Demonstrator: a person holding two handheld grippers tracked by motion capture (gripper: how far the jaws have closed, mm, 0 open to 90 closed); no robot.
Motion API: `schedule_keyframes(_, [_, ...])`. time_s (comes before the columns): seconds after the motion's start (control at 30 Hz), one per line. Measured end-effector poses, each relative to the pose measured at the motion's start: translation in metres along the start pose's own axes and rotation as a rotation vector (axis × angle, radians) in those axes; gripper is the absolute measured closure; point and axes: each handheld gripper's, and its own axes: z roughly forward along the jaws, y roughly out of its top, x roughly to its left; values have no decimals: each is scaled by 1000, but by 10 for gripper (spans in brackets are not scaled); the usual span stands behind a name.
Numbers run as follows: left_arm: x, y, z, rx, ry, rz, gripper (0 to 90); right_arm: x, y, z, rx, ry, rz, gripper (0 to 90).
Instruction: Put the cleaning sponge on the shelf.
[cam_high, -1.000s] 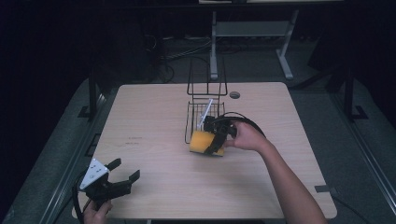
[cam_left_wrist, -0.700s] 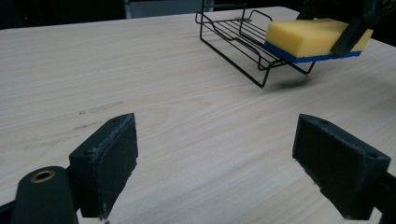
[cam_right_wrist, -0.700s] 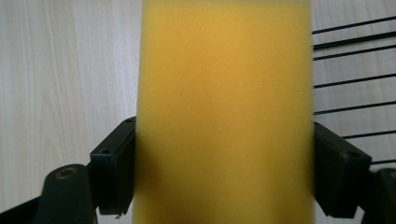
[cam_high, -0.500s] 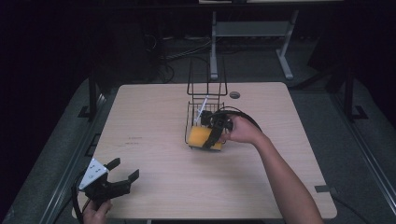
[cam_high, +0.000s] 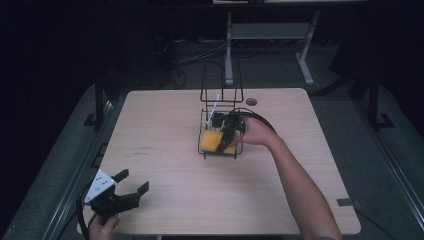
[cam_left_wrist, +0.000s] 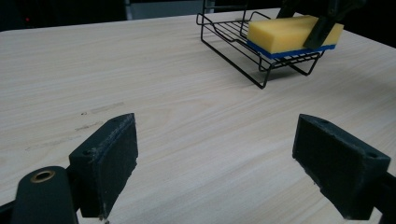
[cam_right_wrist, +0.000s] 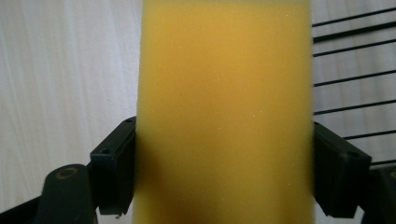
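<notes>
No writing legible. Right gripper (cam_high: 226, 136) jaws clamped on yellow sponge (cam_right_wrist: 224, 112) in wire rack (cam_high: 206, 150); left gripper (cam_high: 131, 187) jaws apart above surface (cam_high: 165, 120).

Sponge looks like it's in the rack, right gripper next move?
Probably open the right gripper and let go: the sponge already lies flat on the wire rack, jaws clamped on its sides. Left gripper sits open, far off.

Overhead view; two close tool-mounted views

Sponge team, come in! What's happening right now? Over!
Right gripper shut on sponge, sponge in wire rack. Left gripper open, idle near table corner. Nothing blocking.
</notes>
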Motion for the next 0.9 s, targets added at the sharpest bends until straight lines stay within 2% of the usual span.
schedule_keyframes(0.07, [0, 0, 0, -1, 0, -2, 135, -3, 2, -2, 6, -4, -4, 217])
schedule_keyframes(0.17, [0, 0, 0, 0, 0, -2, 134, -7, 1, -3, -23, 9, 9, 217])
schedule_keyframes(0.5, [-1, 0, 1, 4, -3, 5, 135, -20, -5, -2, -34, 9, 33, 217])
schedule_keyframes(0.6, [-1, 0, 2, 10, -3, 9, 134, -20, -2, -2, -8, -8, 17, 217])
schedule_keyframes(0.73, [-1, 0, 2, 5, -2, 6, 134, -20, 5, -3, -13, -7, 2, 217])
schedule_keyframes(0.83, [0, 0, 1, 8, -2, 9, 134, -22, 6, -1, -26, 2, 12, 217])
schedule_keyframes(0.9, [0, 0, 1, 3, -2, 2, 135, -25, 5, 5, -13, -5, 16, 216])
